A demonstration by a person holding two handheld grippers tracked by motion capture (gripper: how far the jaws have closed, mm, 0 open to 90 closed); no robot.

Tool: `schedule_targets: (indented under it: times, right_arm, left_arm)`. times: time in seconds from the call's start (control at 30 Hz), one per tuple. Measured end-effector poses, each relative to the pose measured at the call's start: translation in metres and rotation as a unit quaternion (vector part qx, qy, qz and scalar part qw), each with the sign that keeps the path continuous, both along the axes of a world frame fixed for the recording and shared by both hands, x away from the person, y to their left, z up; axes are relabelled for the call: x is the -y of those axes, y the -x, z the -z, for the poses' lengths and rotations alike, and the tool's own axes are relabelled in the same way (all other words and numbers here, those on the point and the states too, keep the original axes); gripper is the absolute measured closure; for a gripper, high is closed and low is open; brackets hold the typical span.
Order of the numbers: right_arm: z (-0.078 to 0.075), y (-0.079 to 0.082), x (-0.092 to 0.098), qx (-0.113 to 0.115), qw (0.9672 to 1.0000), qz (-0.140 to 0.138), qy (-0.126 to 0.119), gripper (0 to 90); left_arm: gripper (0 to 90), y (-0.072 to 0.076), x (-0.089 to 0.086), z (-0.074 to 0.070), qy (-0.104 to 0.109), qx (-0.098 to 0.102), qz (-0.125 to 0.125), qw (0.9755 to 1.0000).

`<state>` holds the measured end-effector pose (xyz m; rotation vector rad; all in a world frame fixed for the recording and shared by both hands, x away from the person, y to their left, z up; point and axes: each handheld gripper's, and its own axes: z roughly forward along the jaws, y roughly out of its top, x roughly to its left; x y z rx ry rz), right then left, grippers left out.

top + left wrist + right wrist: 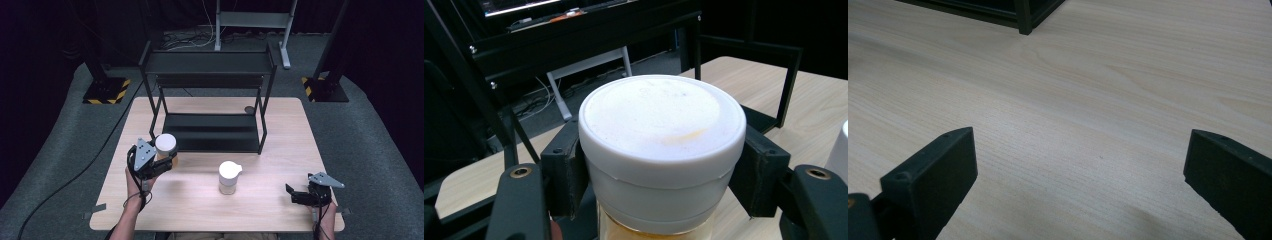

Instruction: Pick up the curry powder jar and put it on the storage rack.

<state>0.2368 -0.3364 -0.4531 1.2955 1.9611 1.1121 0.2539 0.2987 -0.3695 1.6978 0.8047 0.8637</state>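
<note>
Beside the black rack [210, 107], left gripper [150, 159] fingers [564, 170] around an unlabelled white-lidded cup [661, 150]; right gripper [307, 192] fingers wide.

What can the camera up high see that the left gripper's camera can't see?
High view alone: the right gripper, open at the table's right edge, and the floor around. Left gripper view alone: the lidded jar close up, a black pad pressed on each side of its white lid. Both: the left gripper shut on that jar, the black rack, the wooden table, the other white jar.
</note>
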Motion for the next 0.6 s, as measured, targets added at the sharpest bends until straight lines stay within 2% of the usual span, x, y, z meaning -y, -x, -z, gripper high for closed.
schedule_targets:
  times: [0.1, 0.37, 0.6]
  right_arm:
    - [0.0, 0.0, 0.0, 0.0, 1.0, 0.001, 0.0, 0.0]
    - [0.0, 0.0, 0.0, -0.001, 1.0, 0.002, 0.0, 0.0]
    - [0.0, 0.0, 0.0, -0.002, 1.0, 0.002, 0.0, 0.0]
  left_arm:
    - [33.7, -0.003, 0.0, -0.003, 0.002, 0.001, 0.004, 1.0]
    - [33.7, -0.011, 0.002, -0.011, -0.009, 0.003, 0.01, 0.9999]
    - [33.7, -0.019, 0.002, -0.019, -0.005, 0.007, 0.015, 0.9999]
